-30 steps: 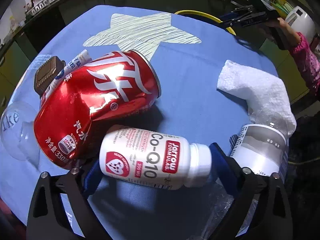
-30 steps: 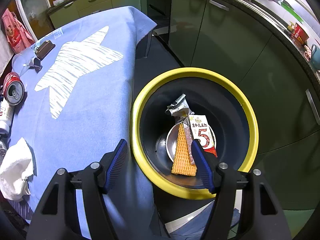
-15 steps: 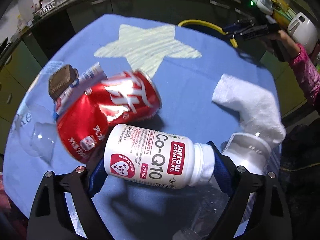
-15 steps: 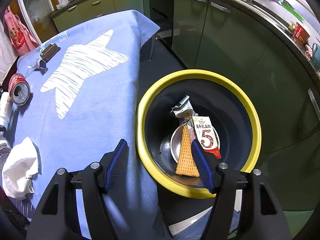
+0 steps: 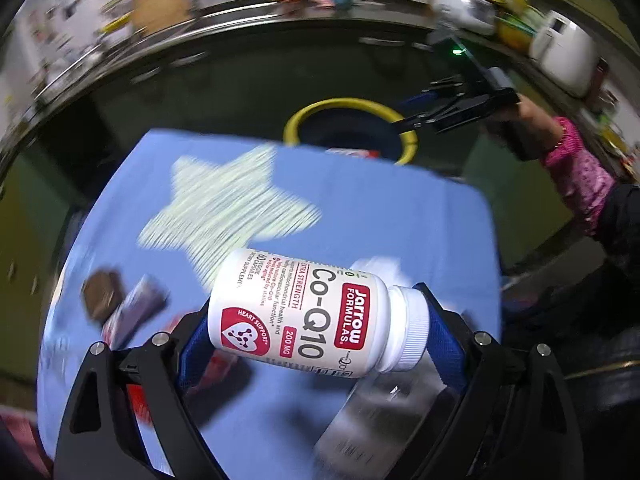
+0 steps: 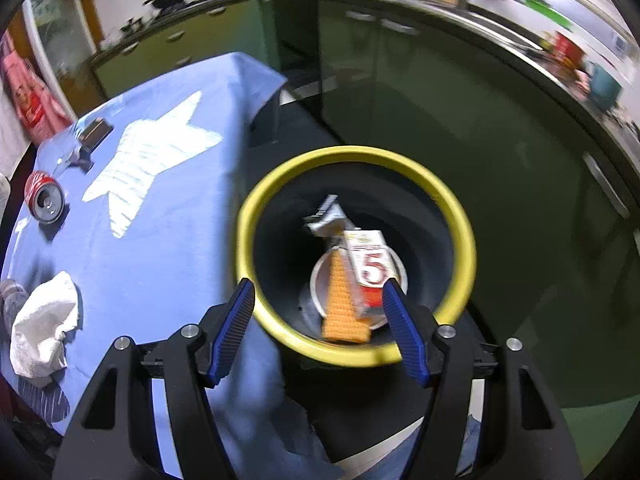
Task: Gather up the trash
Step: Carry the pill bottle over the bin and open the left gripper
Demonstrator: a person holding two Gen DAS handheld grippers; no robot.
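Both tools (image 5: 316, 332) (image 6: 320, 332) are black frames with blue ribbed pads, silver screws; pink patterned sleeve (image 5: 576, 172) too.

Dim indoor kitchen light. Both fisheye views bend and darken at the edges. Motion blur smears the left view's blue star-patterned tablecloth (image 5: 380, 216); only the white plastic supplement bottle (image 5: 304, 312) stays sharp.
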